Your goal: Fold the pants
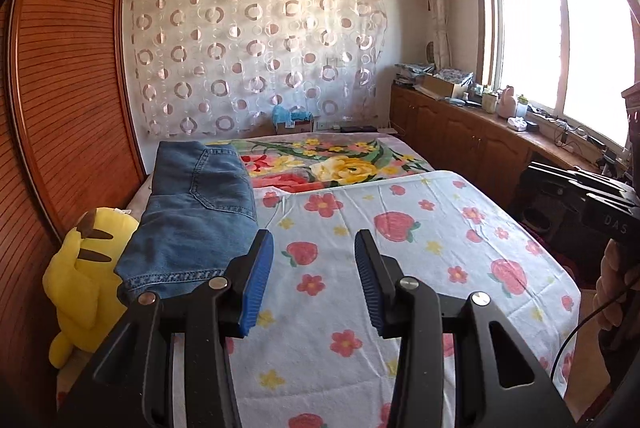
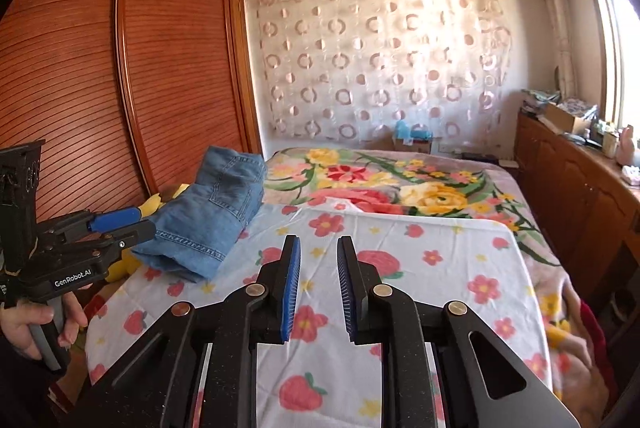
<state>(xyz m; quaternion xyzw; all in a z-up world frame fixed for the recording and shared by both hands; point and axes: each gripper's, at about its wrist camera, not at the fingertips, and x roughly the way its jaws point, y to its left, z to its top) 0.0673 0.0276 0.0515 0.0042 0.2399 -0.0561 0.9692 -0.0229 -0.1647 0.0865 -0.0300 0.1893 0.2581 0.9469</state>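
Folded blue denim pants (image 1: 192, 212) lie in a compact stack at the left edge of the bed, back pocket up. They also show in the right wrist view (image 2: 212, 216). My left gripper (image 1: 314, 260) is open and empty, held above the strawberry sheet to the right of the pants. It shows from the side in the right wrist view (image 2: 132, 222), just left of the pants. My right gripper (image 2: 319, 268) is open and empty above the middle of the sheet. Its body (image 1: 592, 196) shows at the right in the left wrist view.
A white strawberry-print sheet (image 1: 400, 248) covers the near bed, with a floral blanket (image 1: 340, 160) beyond. A yellow plush toy (image 1: 84, 268) sits left of the pants against the wooden wardrobe (image 1: 68, 76). A cluttered wooden cabinet (image 1: 472, 132) runs under the window at right.
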